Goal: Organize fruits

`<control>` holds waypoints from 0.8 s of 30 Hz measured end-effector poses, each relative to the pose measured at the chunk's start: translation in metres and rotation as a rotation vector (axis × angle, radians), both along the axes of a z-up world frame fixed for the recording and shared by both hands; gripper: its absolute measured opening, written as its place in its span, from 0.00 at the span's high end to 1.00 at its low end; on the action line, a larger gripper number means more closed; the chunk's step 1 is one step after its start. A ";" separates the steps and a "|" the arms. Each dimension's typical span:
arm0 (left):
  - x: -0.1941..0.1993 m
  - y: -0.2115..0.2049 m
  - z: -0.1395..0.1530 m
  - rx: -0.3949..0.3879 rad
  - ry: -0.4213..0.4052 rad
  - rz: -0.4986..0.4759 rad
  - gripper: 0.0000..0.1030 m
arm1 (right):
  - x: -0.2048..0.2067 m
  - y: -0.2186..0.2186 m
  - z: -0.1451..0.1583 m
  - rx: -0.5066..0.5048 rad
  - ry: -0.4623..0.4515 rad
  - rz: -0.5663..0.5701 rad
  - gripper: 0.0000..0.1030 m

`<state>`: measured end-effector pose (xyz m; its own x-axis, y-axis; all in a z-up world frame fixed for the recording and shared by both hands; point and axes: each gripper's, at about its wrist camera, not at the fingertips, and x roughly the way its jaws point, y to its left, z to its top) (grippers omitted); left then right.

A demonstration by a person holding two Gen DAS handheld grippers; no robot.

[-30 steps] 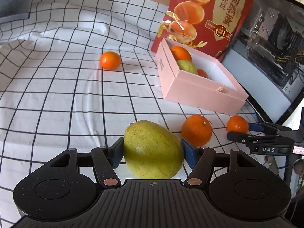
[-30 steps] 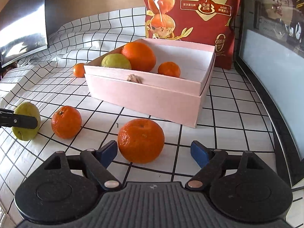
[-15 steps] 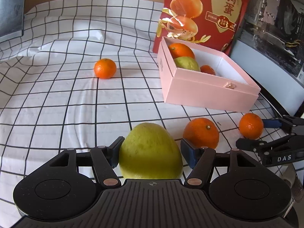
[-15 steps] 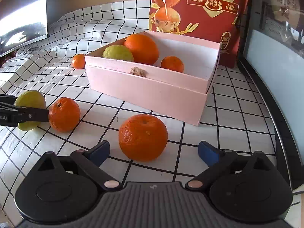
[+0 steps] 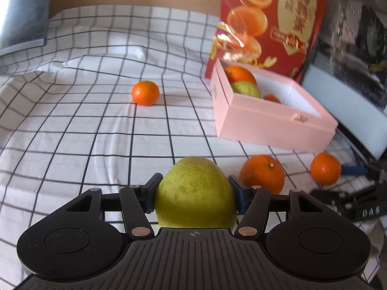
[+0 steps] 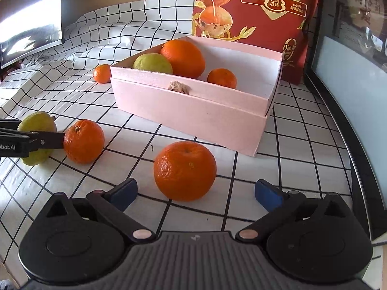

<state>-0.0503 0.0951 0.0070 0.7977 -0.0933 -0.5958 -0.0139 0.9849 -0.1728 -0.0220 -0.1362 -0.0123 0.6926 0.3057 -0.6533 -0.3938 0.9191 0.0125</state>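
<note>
Closing on the green guava (image 5: pixel 196 193), the left gripper (image 5: pixel 194 193) has its blue fingers (image 5: pixel 152 193) at both flanks of the fruit, apparently touching; it rests on the checked desk cloth (image 5: pixel 72 133) near the front edge, presumably for transfer to the pink box (image 6: pixel 193 111) at the back right. The right gripper (image 6: pixel 195 191) stands wide open, opening slightly further, its fingers (image 6: pixel 268 194) clear of the mandarin (image 6: pixel 185 170) lying just ahead of them, centred on the gap, unheld.

The green fruit (image 5: pixel 194 193) has its base hidden behind the left tool's body; the red bag (image 6: pixel 254 12) is cut off by the top edge; the right tool (image 5: pixel 350 193) is blurred.
</note>
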 end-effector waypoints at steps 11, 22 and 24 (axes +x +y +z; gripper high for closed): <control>-0.004 0.004 0.000 -0.051 -0.027 0.019 0.38 | -0.012 -0.003 0.000 0.003 0.000 -0.001 0.00; -0.012 0.011 -0.003 -0.113 -0.054 0.041 0.38 | -0.024 -0.017 0.000 0.036 -0.002 -0.139 0.00; -0.011 0.011 -0.002 -0.116 -0.055 0.042 0.38 | -0.041 -0.023 -0.004 0.048 -0.035 -0.138 0.00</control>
<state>-0.0618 0.1065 0.0046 0.8337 -0.1248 -0.5379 -0.0418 0.9571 -0.2868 -0.0627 -0.1592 -0.0161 0.7520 0.2365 -0.6153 -0.2651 0.9631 0.0462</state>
